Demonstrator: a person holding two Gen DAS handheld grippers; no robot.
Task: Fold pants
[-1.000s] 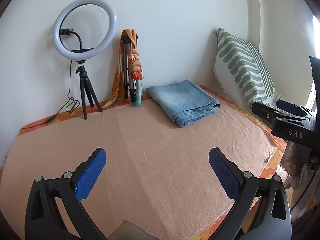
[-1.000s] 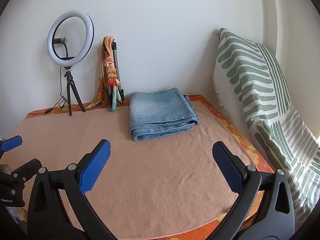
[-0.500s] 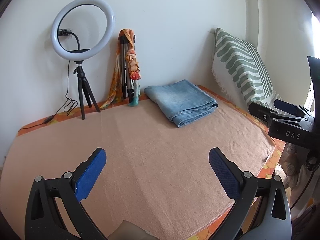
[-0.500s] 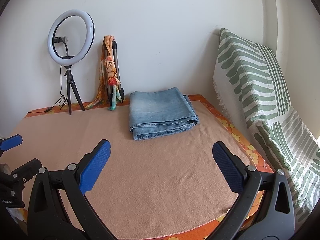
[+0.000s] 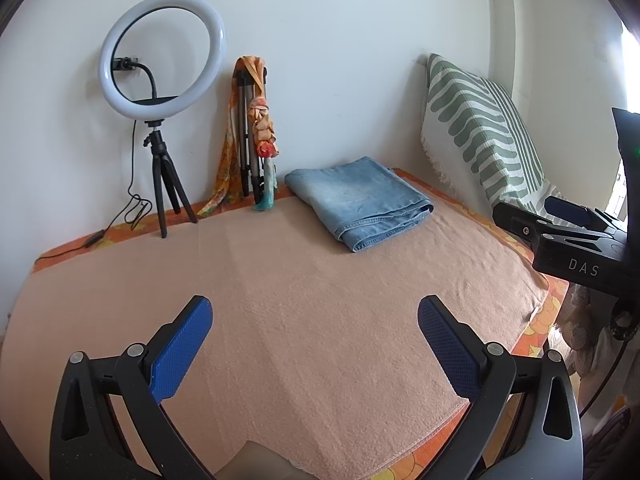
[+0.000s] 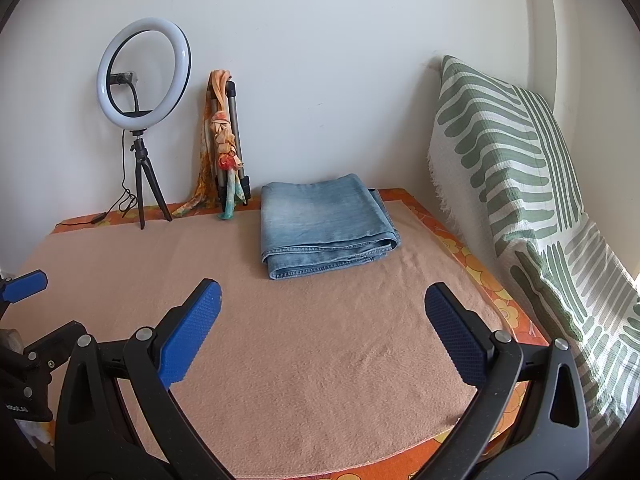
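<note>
Blue denim pants (image 5: 360, 202) lie folded into a neat rectangle at the far right of a peach blanket (image 5: 300, 300); they also show in the right wrist view (image 6: 324, 224). My left gripper (image 5: 316, 324) is open and empty, low over the near part of the blanket, well short of the pants. My right gripper (image 6: 322, 308) is open and empty, near the blanket's front edge, a short way in front of the pants. The right gripper's body shows at the right edge of the left wrist view (image 5: 576, 240).
A ring light on a small tripod (image 5: 160, 80) stands at the back left with its cable on the bed. A folded tripod with an orange scarf (image 5: 252, 136) leans on the wall. A green-striped throw (image 6: 528, 184) covers the right side.
Both grippers have drawn back and slightly lower; the pants look a little farther away. The pants and jaws have not changed.
</note>
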